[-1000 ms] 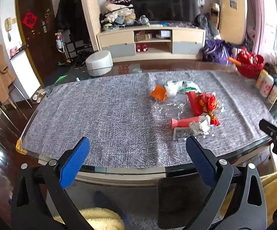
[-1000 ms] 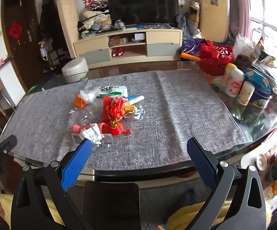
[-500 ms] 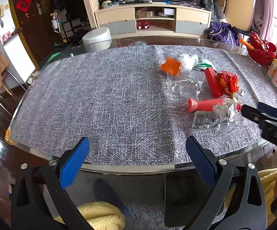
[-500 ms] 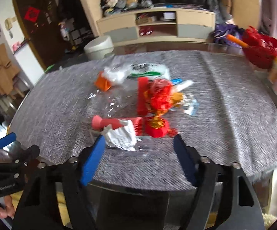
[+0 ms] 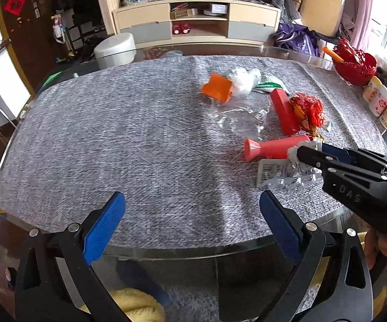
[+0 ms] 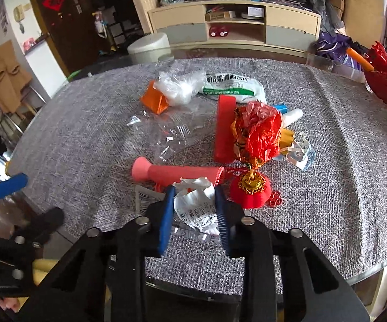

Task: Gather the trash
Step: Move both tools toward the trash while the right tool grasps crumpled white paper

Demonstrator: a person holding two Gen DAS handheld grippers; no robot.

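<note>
My right gripper [image 6: 194,212] is closing its blue-padded jaws around the crumpled white printed paper wad [image 6: 197,206], which sits between the pads at the near edge of the trash pile on the grey woven tablecloth [image 6: 341,187]; both pads appear to press on the paper, so I judge the grasp to be forming but not yet firm. My left gripper [image 5: 190,230] hangs over bare cloth well to the left of the pile with its jaws spread wide and nothing between them. The wad lies on a flattened clear plastic blister pack with a barcode label [image 5: 276,173] and just in front of the pink plastic tube with a flared end [image 6: 177,173]. The red cushion ornament with a gold cap [image 6: 251,191] sits just beside the right-hand pad. Risks noted: the paper is light and springy, so a shallow pinch could let it slip out on lifting; the lower pad edges may catch the blister pack beneath and drag it along, or tip it off the near table edge; the right-hand pad could snag the ornament's cord or scatter the small red rings [image 6: 274,202]. The crumpled red foil wrapper [image 6: 257,134], orange wedge [image 6: 154,100] and white plastic bags [image 6: 180,86] remain to be collected
</note>
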